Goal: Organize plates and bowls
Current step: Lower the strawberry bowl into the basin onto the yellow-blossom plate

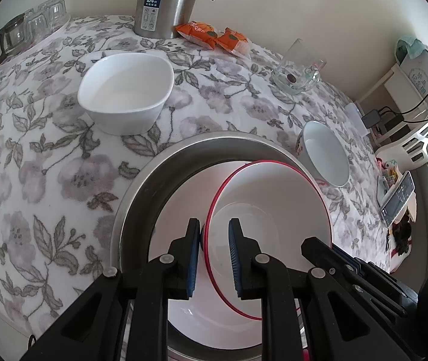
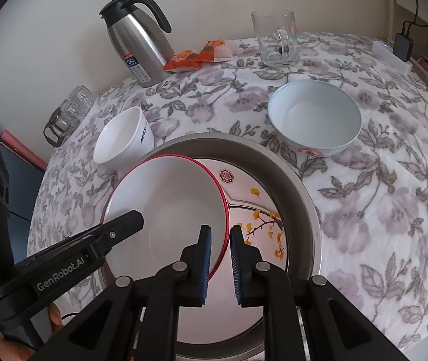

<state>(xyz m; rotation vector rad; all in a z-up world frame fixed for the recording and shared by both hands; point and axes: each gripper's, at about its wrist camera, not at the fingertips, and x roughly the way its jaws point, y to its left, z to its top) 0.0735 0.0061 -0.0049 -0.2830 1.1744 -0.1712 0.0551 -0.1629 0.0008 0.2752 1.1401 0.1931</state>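
The red-rimmed bowl (image 1: 269,240) is held over a flowered plate (image 2: 262,210) inside the metal pan (image 1: 141,186). Its rim sits between the fingers of the left hand-held gripper (image 1: 214,258) and the right hand-held gripper (image 2: 220,263); whether they pinch it cannot be told. A square white bowl (image 1: 126,93) and a round bowl (image 2: 314,117) are left farther ahead on the counter (image 1: 48,180), not yet stacked.

rimmed bowl (image 2: 165,207) sits in metal basin (image 2: 301,186); square bowl (image 2: 123,138) at ten o'clock, round bowl (image 2: 314,120) at one.
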